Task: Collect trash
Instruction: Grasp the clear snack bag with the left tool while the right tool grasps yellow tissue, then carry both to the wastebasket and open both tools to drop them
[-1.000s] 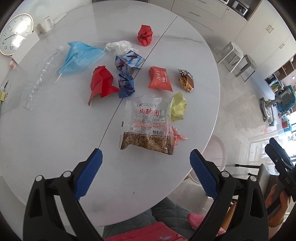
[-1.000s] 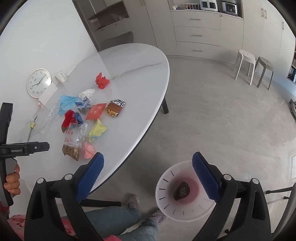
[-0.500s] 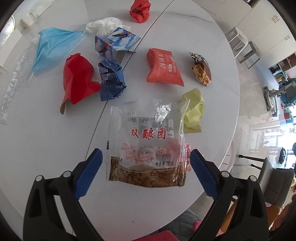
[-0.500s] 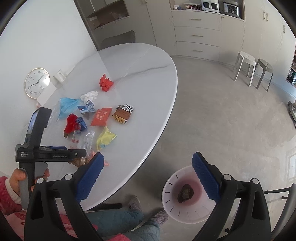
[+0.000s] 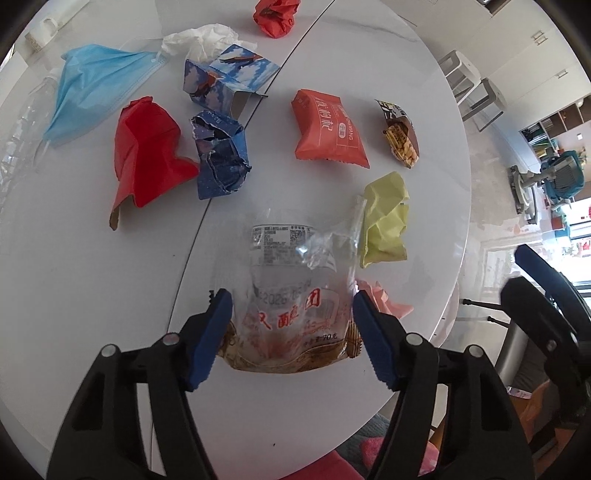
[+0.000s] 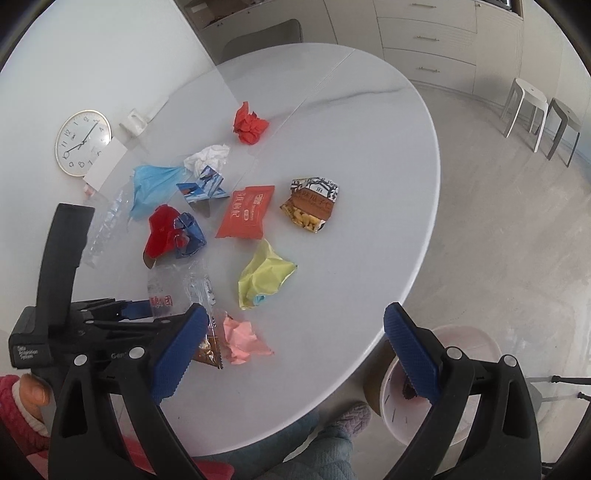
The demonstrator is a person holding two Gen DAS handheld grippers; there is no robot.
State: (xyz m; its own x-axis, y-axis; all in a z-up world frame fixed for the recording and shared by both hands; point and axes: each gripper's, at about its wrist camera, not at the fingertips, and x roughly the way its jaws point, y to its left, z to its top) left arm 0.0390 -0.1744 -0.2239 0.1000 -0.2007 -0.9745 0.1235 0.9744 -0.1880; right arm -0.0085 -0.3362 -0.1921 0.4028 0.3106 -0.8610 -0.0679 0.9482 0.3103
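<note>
A clear plastic snack wrapper [image 5: 291, 295] with red characters lies near the front edge of the white round table [image 5: 92, 295]. My left gripper [image 5: 291, 332] straddles it, its blue fingers touching both sides, narrowed but not clamped. It also shows in the right wrist view [image 6: 162, 295]. My right gripper [image 6: 291, 350] is open and empty above the table's front edge. A pink paper wad [image 6: 243, 341] lies beside the wrapper. A white bin [image 6: 461, 398] with some trash stands on the floor at lower right.
Further back lie a yellow paper wad [image 5: 386, 221], orange packet [image 5: 328, 129], brown snack bag [image 5: 400, 134], blue crumpled wrapper [image 5: 221, 155], red paper [image 5: 147, 147], blue mask [image 5: 96, 85], white tissue [image 5: 199, 38], red wad [image 5: 275, 16]. A clock [image 6: 83, 142] leans at the wall.
My left gripper moved down and forward onto the clear wrapper and its jaws narrowed around it. My right gripper swung left, over the table edge.
</note>
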